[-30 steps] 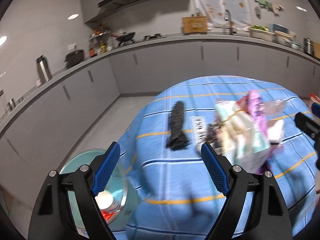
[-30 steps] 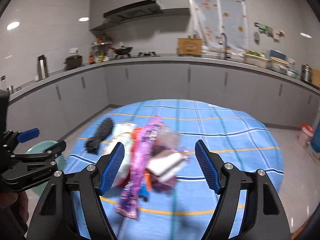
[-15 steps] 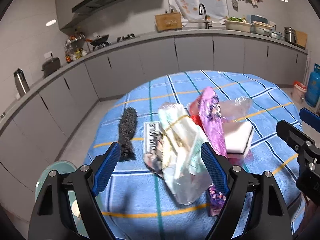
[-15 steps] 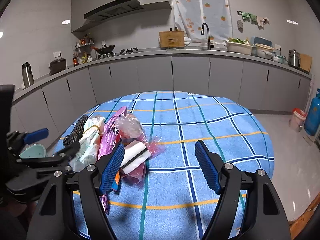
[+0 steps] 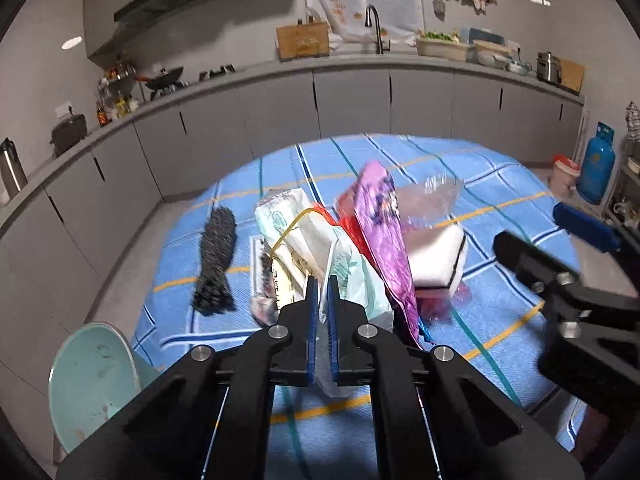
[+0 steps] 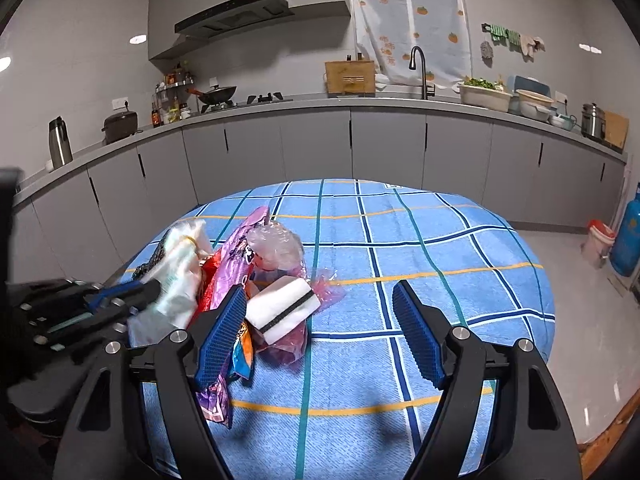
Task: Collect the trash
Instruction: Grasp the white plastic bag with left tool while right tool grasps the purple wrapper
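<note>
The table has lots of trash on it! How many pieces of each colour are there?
White or pale: 2, the pale bag and the white sponge.
Purple: 1, the purple wrapper.
Pink: 1, the pink plastic bag.
Black: 1, the black mesh.
Red: 1, the red wrapper.
Total: 6.

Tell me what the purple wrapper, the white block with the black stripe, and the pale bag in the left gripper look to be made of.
Purple wrapper: glossy metallised plastic film, judging by its sheen and creases. White block: probably matte foam sponge with a dark middle layer; soft-edged, no shine. Pale bag: thin printed plastic, likely, crumpled and slightly translucent, pinched in the left gripper.
</note>
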Tool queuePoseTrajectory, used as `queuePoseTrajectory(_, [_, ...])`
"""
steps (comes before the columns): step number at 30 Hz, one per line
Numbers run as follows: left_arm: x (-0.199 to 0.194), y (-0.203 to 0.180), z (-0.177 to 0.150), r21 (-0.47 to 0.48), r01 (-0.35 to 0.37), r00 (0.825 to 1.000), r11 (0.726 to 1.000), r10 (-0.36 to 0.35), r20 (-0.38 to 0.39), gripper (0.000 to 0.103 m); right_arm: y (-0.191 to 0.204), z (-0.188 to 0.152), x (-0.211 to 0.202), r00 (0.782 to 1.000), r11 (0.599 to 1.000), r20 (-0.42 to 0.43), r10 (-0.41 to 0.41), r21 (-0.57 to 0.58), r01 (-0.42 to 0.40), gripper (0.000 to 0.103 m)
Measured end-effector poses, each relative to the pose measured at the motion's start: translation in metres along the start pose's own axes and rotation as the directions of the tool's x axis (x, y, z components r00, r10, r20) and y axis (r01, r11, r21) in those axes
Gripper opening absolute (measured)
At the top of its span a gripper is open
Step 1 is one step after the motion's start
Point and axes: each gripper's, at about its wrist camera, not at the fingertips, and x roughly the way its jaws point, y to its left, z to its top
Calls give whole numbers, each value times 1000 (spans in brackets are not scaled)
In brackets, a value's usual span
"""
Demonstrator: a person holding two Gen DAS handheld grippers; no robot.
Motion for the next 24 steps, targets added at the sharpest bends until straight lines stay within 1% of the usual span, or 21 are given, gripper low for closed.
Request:
queuePoseTrajectory(3, [-18,10,5,3,-40,998,999,40,51,5,6,2,4,1000,1000,-8,6,-2,-6,74])
queuePoseTrajectory(6, [-32,21,6,-2,-88,992,996,88,86,5,18,4,10,1000,999,-16,27,-16,-27,73])
queuePoseTrajectory(8, [-37,32,5,-19,-123,988,992,124,94,5,26,6,14,999,999,-20,43,-27,-43,68])
queuePoseTrajectory(9, [-37,37,3,-26,-140,986,990,142,92,5,33,6,19,998,998,-29,52,-39,-53,65])
queuePoseTrajectory(13, [-35,57,-2,-65,-168,983,984,173,68,5,52,5,34,995,994,-61,80,-64,-84,58])
queuePoseTrajectory(18, [-34,75,-10,-83,-202,977,976,207,54,5,67,3,52,991,992,-101,84,-88,-93,52])
queuePoseTrajectory(20, [-32,79,-12,-90,-203,977,975,208,48,5,70,1,57,990,992,-115,79,-93,-90,49])
queuePoseTrajectory(24, [-31,86,-18,-103,-207,977,973,212,36,5,70,-4,68,987,992,-151,59,-98,-74,36])
